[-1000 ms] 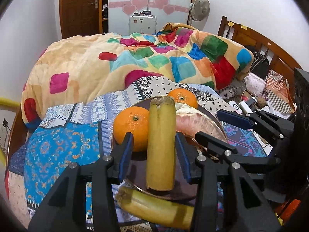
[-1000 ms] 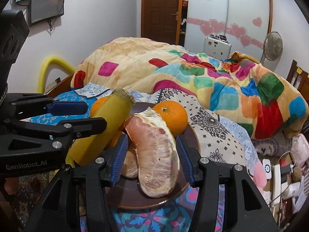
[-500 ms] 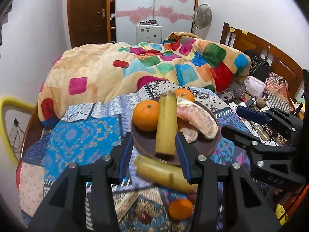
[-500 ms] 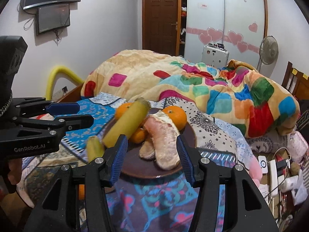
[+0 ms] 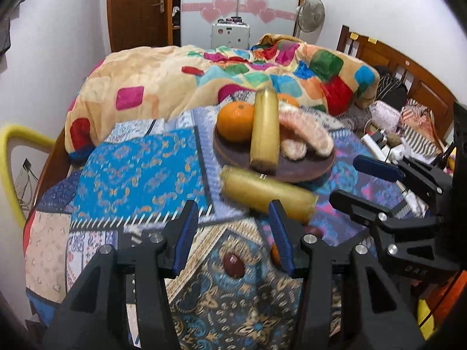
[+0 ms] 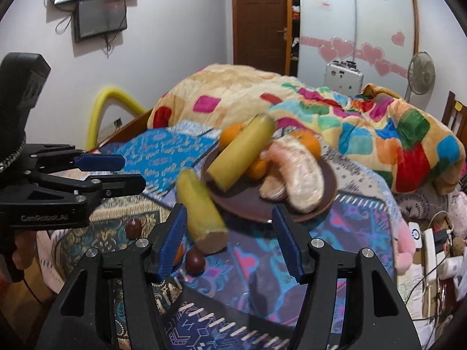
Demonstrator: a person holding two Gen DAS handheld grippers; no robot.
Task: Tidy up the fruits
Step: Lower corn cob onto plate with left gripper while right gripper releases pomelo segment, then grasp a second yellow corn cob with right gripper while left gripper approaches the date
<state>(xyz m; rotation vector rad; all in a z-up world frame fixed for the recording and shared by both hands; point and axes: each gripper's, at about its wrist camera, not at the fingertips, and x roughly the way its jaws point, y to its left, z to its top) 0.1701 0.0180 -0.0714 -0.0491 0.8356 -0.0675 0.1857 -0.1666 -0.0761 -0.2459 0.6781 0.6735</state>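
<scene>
Left wrist view: your left gripper [image 5: 233,227], jaws wide and empty, sits nearest the loose banana [image 5: 267,194], whose long axis lies crosswise just ahead; right gripper [image 6: 229,233] likewise open

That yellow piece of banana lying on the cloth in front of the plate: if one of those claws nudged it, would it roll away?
Probably, a little. The banana piece is roughly cylindrical and lies on its side, so a sideways nudge would likely roll it. The patterned cloth looks soft, which should slow it. Its cut end suggests soft flesh, so a hard squeeze may bruise it.
</scene>
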